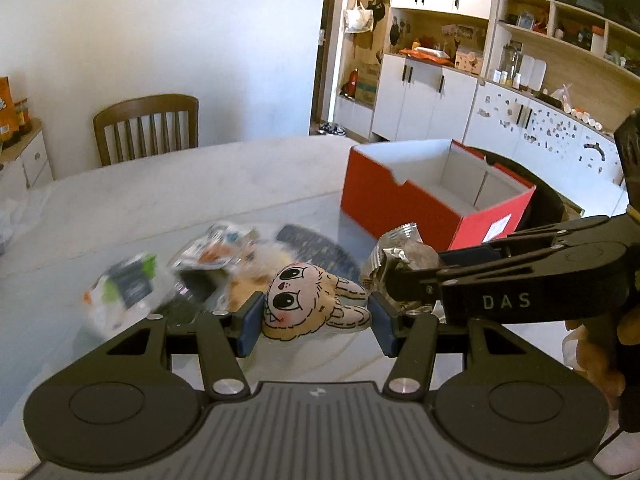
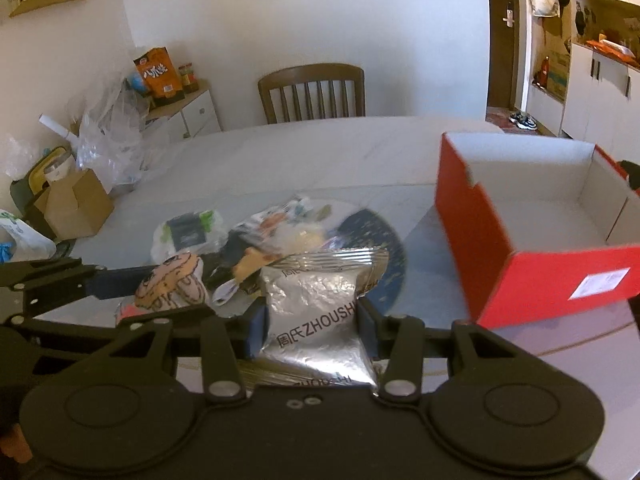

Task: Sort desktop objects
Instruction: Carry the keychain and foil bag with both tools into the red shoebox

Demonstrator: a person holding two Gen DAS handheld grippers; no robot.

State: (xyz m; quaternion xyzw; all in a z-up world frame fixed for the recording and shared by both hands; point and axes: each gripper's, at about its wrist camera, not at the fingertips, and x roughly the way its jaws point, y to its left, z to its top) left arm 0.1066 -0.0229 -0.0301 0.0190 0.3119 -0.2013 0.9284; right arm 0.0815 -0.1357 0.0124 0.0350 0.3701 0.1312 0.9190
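The left tongs (image 1: 316, 314) are clenching a small plush rabbit face (image 1: 308, 304), its pale cheeks pressed between the two blue pads at the centre of the left wrist view. The right tongs (image 2: 312, 330) are gripping a silver foil packet (image 2: 316, 312) around its middle, so the crinkled top is standing up past the pads in the lower centre of the right wrist view. Both items are being held just above the table (image 2: 328, 152), probably lifted out of the heap so they can be carried off separately.

The rest of the pile (image 2: 248, 240) — wrapped snacks, clear bags and a dark round mat (image 2: 380, 248) — is lying in the middle of the frame, blurred, just behind the two held things. A red cardboard box (image 2: 520, 280) with a white inside is sitting open at the right of both views, close to the right tongs; it looks like the sorting bin, and the packet is the nearer candidate for it.

A wooden chair (image 2: 312, 92) is standing behind the table at upper centre.
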